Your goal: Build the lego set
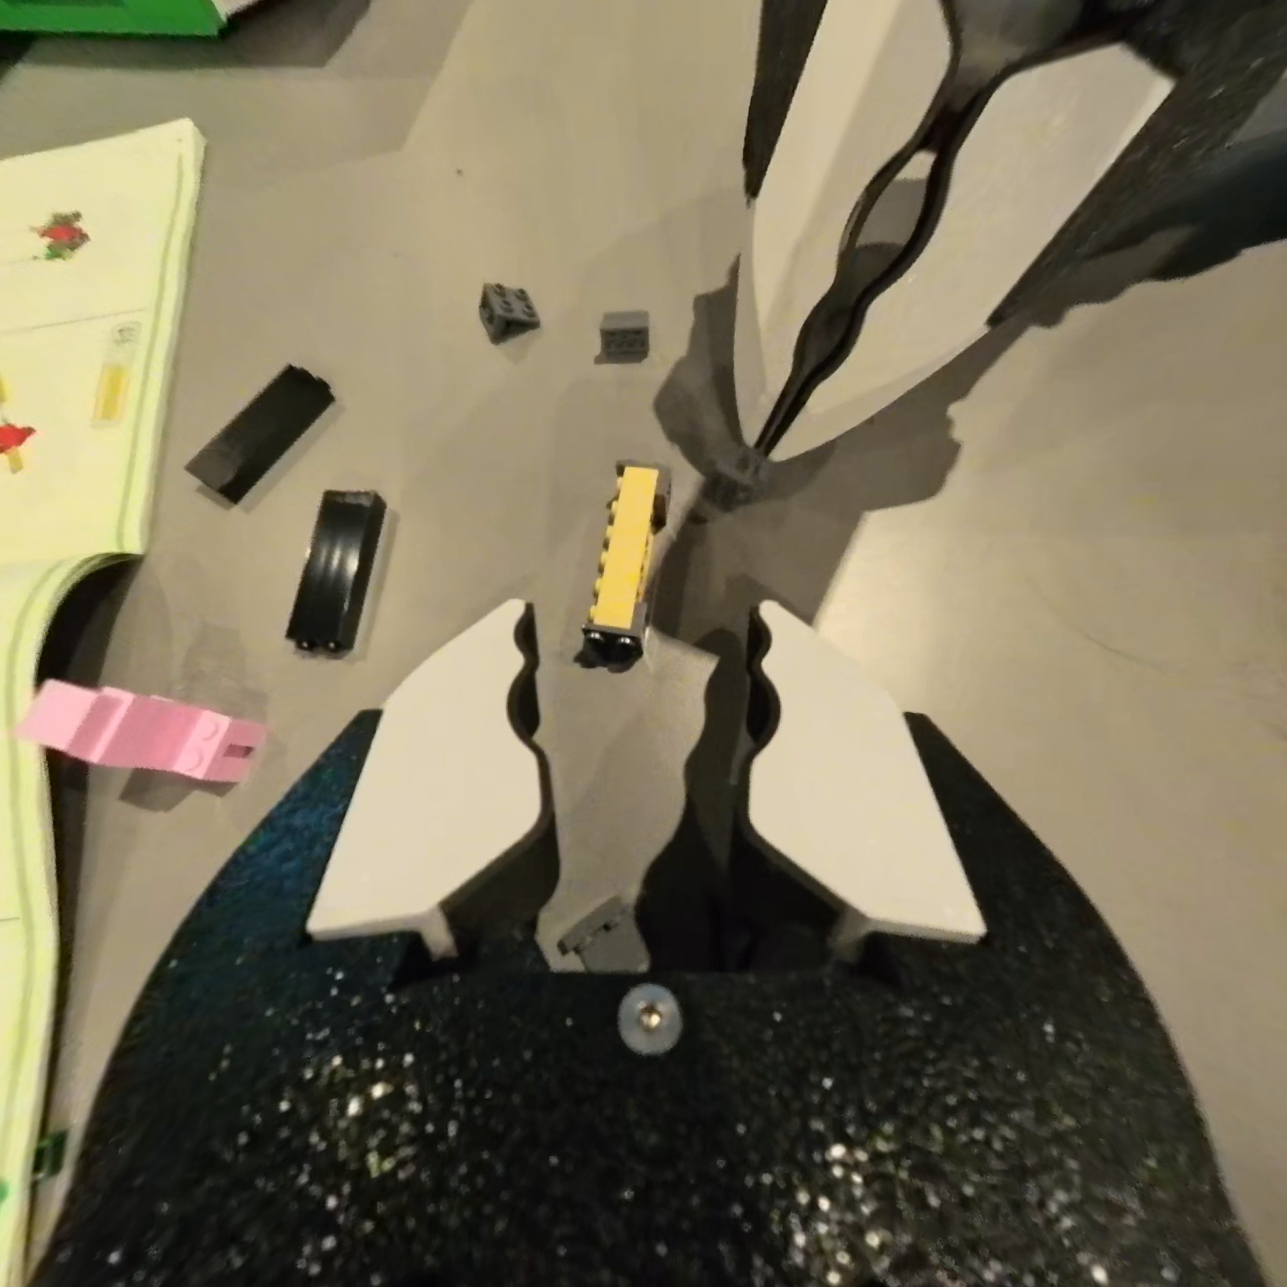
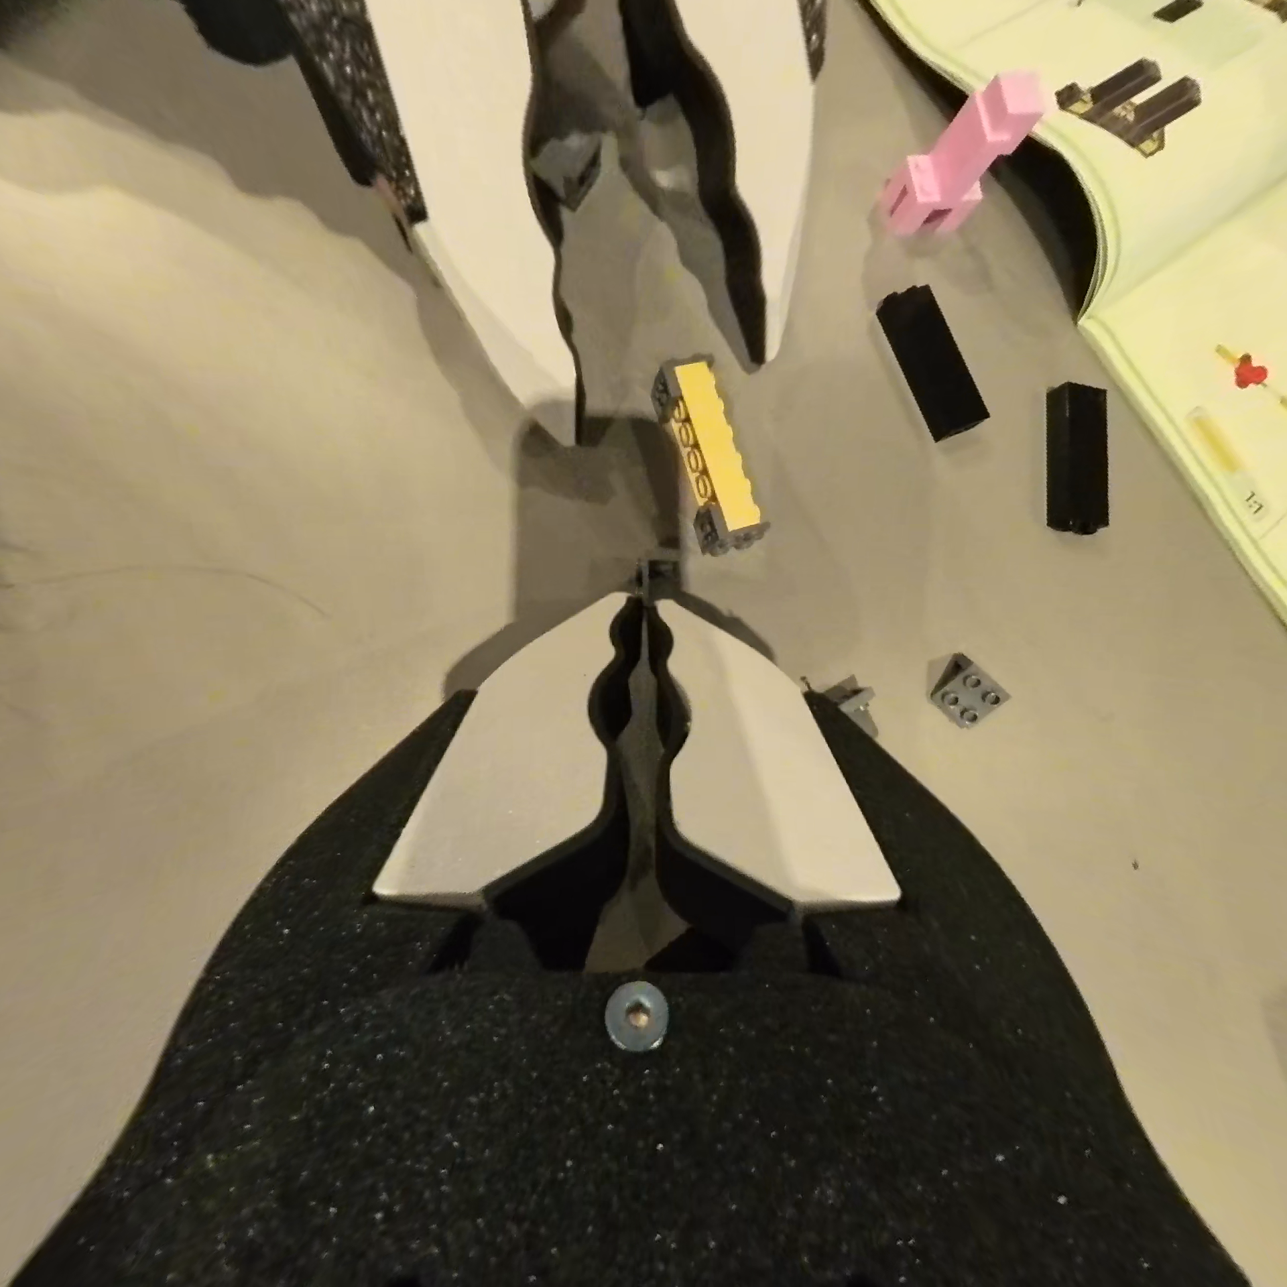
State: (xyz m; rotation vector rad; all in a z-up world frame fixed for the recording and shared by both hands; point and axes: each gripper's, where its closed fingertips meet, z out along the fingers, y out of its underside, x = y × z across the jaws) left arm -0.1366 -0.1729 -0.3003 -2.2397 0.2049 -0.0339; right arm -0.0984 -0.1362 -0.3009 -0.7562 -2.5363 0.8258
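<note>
Yellow long brick point(image 1: 622, 550) lies on the table point(image 2: 244, 487). Your right claw point(image 2: 650, 592) pinches a small grey piece point(image 2: 654, 572). Your left claw point(image 1: 641, 627) is spread wide.

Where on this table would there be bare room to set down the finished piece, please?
The widest bare stretch of table lies on the side of the yellow assembly away from the instruction booklet. It is crowded between the assembly and the booklet: two black bricks, grey pieces and the pink piece.
</note>
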